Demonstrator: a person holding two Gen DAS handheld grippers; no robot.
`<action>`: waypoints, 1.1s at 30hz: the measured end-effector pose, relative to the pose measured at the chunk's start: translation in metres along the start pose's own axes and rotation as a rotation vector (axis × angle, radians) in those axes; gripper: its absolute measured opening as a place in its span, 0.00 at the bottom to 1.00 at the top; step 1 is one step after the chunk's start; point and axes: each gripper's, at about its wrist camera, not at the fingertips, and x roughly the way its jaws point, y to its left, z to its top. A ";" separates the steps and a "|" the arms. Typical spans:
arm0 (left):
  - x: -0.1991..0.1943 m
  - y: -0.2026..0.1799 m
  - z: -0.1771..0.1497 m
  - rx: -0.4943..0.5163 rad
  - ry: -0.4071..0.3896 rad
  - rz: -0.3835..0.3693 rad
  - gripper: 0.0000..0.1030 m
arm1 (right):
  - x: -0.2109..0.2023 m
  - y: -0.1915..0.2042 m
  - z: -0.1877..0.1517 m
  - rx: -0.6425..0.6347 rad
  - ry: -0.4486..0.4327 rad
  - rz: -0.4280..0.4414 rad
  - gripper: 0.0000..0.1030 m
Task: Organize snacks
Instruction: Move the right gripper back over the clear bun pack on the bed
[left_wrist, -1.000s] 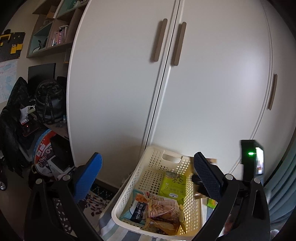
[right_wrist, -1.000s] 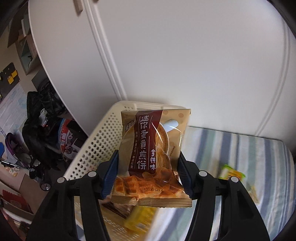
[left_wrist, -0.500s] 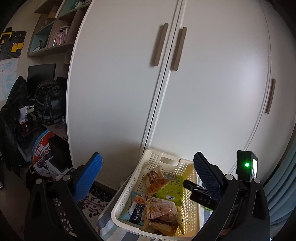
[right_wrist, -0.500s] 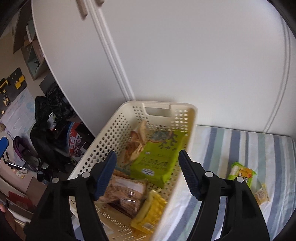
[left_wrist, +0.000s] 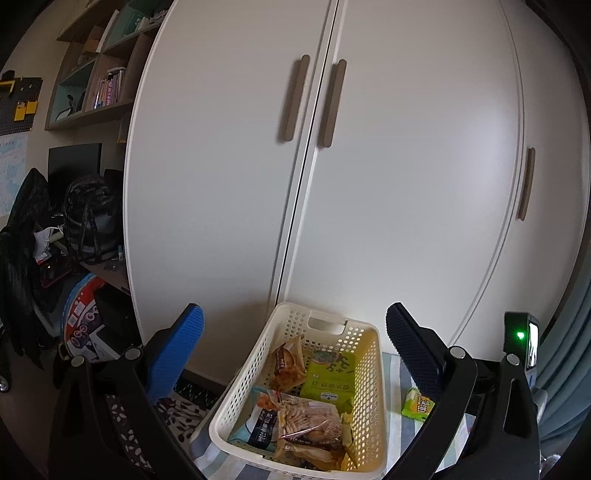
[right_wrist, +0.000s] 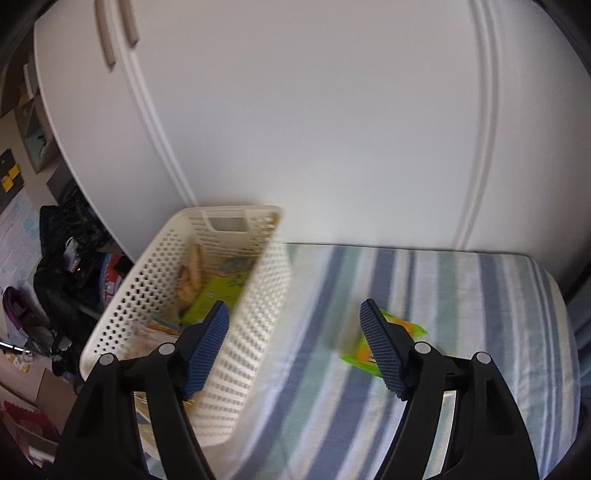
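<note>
Basket (left_wrist: 255, 373) is cream perforated plastic, rectangular, with a slot handle in the far wall, sitting on the striped fabric surface (right_wrist: 424, 280) in front of the white cabinet doors (left_wrist: 406, 184). Inside: a flat matte green box (left_wrist: 330, 376) toward 12 o'clock, a glossy brown waffle packet (left_wrist: 288, 363) leaning at its left, and crinkly clear-film snack bags (left_wrist: 308, 424) piled at 6 o'clock. The lowest packs are buried — labels unreadable.

Left gripper (left_wrist: 295, 365) is spread wide and empty, with knurled blue pads (left_wrist: 177, 354) framing the basket.

Right gripper (right_wrist: 295, 350) is also wide apart, holding nothing. Its left pad overlaps the basket's near wall; its right pad covers part of a lime-green and orange packet (right_wrist: 406, 328) lying on the fabric at 3 o'clock from the basket. That view is motion-blurred — print illegible. The same packet (left_wrist: 417, 404) is half hidden behind the left gripper's right finger.
</note>
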 end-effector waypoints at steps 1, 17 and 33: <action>-0.002 -0.002 0.000 -0.003 -0.005 -0.008 0.97 | -0.003 -0.007 -0.002 0.003 -0.003 -0.013 0.74; -0.003 -0.060 -0.014 0.145 0.006 -0.084 0.97 | 0.001 -0.116 -0.051 0.121 0.097 -0.191 0.75; 0.006 -0.074 -0.023 0.187 0.051 -0.109 0.97 | 0.063 -0.134 -0.070 0.085 0.260 -0.208 0.75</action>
